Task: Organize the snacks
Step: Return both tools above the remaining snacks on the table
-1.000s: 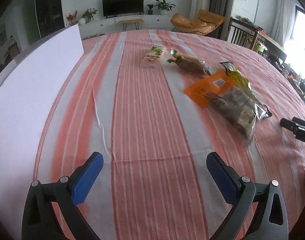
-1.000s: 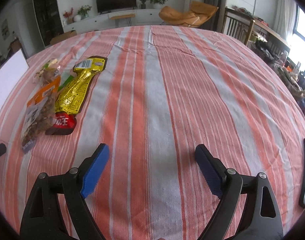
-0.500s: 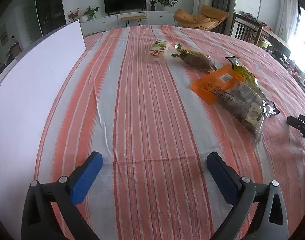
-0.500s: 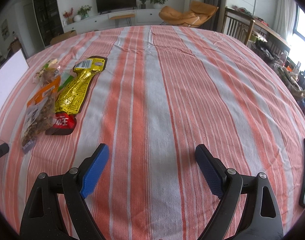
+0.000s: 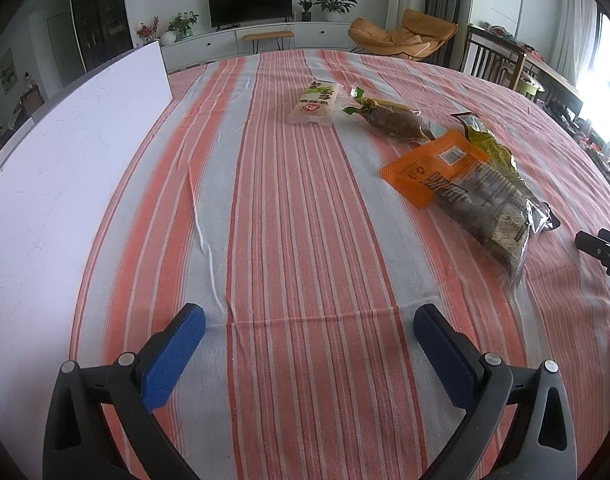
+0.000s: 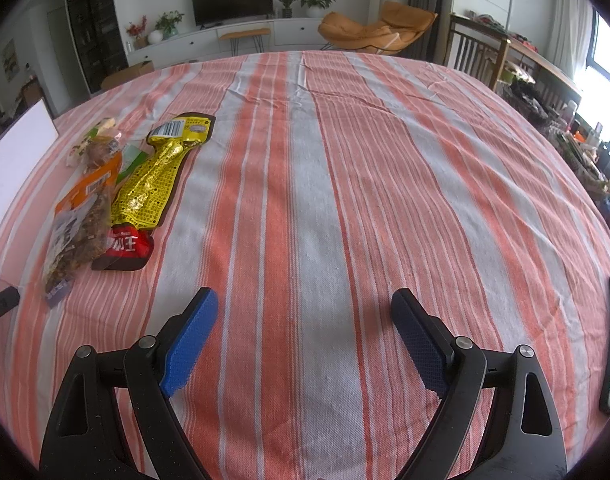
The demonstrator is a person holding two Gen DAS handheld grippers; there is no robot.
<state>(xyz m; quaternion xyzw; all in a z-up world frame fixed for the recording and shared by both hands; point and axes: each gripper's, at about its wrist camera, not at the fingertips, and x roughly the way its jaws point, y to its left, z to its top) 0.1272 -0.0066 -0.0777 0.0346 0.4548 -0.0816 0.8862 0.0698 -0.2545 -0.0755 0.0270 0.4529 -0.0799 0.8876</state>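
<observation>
Both the left gripper (image 5: 309,330) and the right gripper (image 6: 303,316) hover with jaws spread wide and empty over the orange-and-grey striped cloth (image 6: 345,160) covering the desk. The snacks cluster toward its left edge: an orange-topped clear crinkly pouch (image 5: 471,188), a yellow foil packet (image 6: 153,184), a brown vacuum-sealed pack (image 5: 393,122) and a pale flat bar (image 5: 317,102). They look light, soft and slippery, so I would pinch a flat sealed edge.

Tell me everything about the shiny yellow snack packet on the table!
The yellow snack packet is long, crinkly foil with small dark print, a barcode label at its far end and a red patch with white lettering at its near end. It lies flat on the striped tablecloth, unopened as far as shows. The orange nut bag lies against its left edge. Neither gripper touches it.
</observation>
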